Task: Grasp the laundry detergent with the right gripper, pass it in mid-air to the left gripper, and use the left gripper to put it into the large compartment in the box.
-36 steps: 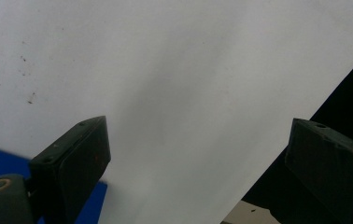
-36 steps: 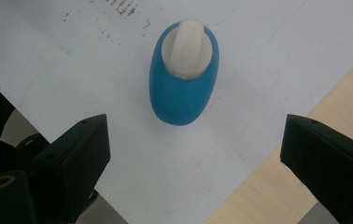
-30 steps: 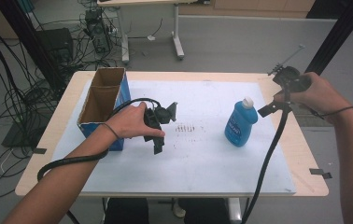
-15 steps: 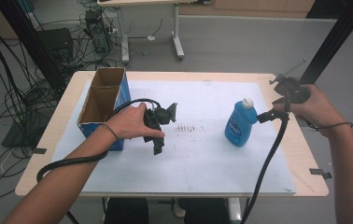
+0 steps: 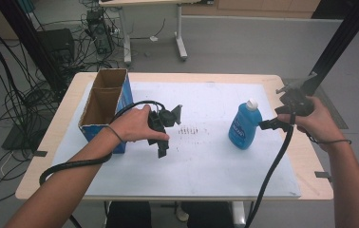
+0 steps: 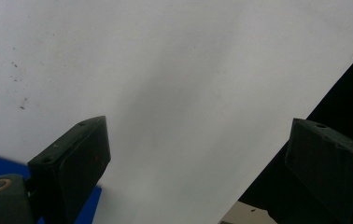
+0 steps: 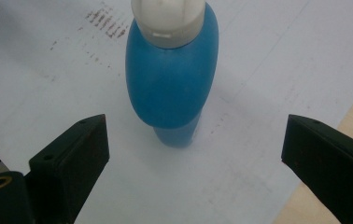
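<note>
- Blue plastic bottle with white cap (image 5: 245, 125): upright on the white paper sheet (image 5: 206, 161) covering the wooden worktop (image 5: 306, 156), right of centre; faint brown marks to its left
- Right claw (image 5: 266, 125): released, jaws wide, empty; just beside the bottle, not touching it
- Left claw (image 5: 161, 151): released, empty; above the sheet near an open cardboard box with blue sides (image 5: 102, 105)

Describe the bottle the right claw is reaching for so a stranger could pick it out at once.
Start at the white sheet covering the wooden table. On its right half, just ahead of the open right claw, stands the blue bottle. Unlike the open cardboard box at the left, it is upright, rounded plastic with a white cap.
</note>
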